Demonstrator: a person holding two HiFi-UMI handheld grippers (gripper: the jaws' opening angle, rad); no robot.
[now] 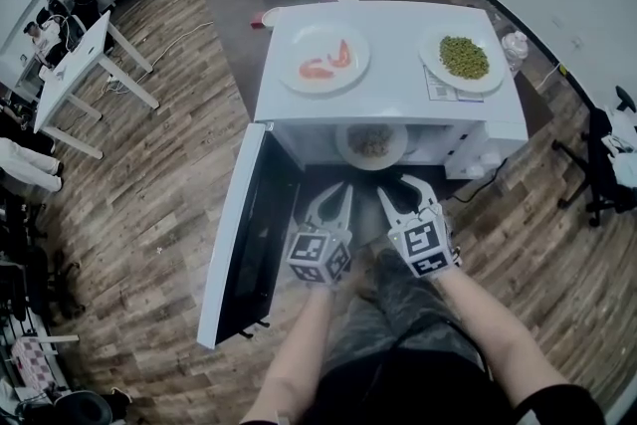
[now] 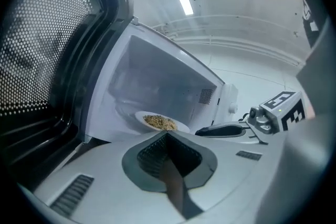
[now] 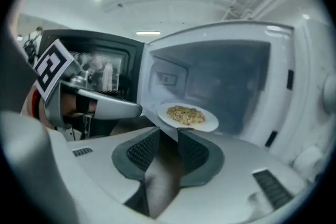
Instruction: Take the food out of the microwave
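Plate of food [image 1: 370, 142]: inside the open microwave [image 1: 393, 95], near the cavity front | right gripper [image 1: 395, 186]: jaws apart, empty, just short of the rim | left gripper [image 1: 335, 194]: jaws together, empty | advice: straddle the rim, clamp firmly, withdraw level.
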